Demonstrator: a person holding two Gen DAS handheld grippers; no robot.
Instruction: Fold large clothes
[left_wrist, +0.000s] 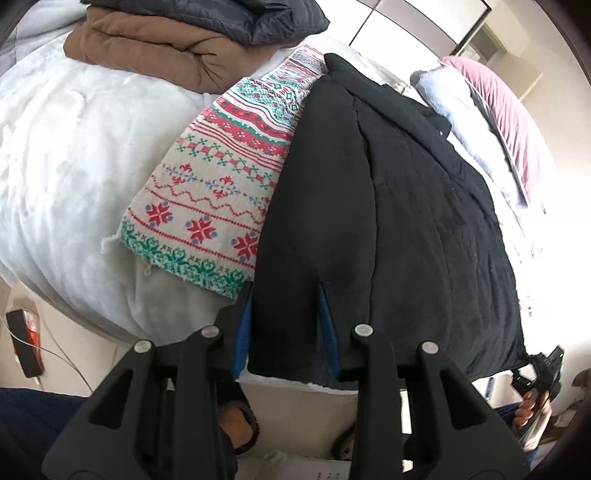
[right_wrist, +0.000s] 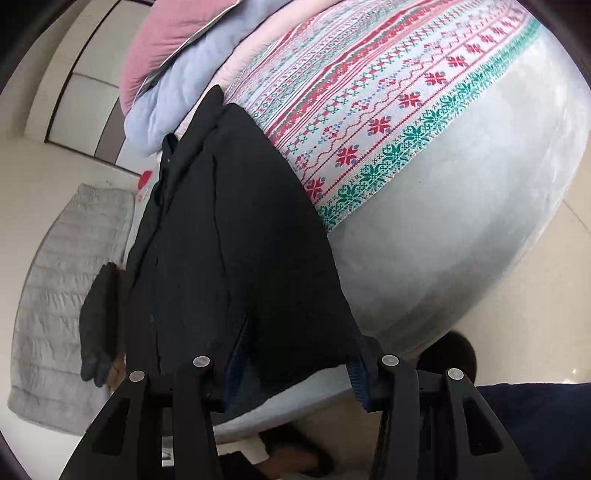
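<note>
Both grippers at the near hem of the black coat, fold not yet made.

I find the black coat (left_wrist: 388, 206) lying lengthwise on the bed (left_wrist: 74, 166), running away from the fingers over a patterned knit blanket (left_wrist: 221, 184). My left gripper (left_wrist: 286, 328) has its fingers set wide astride the hem's left portion, cloth between the blue pads (left_wrist: 243, 332); whether they pinch it I cannot tell. My right gripper (right_wrist: 295, 373) stands likewise wide across the hem's right portion, grip also uncertain. I judge the step in hand to be seizing the hem. The next move calls for closing both, then carrying the hem forward toward the collar, beyond the fingertips, keeping both ends level.
</note>
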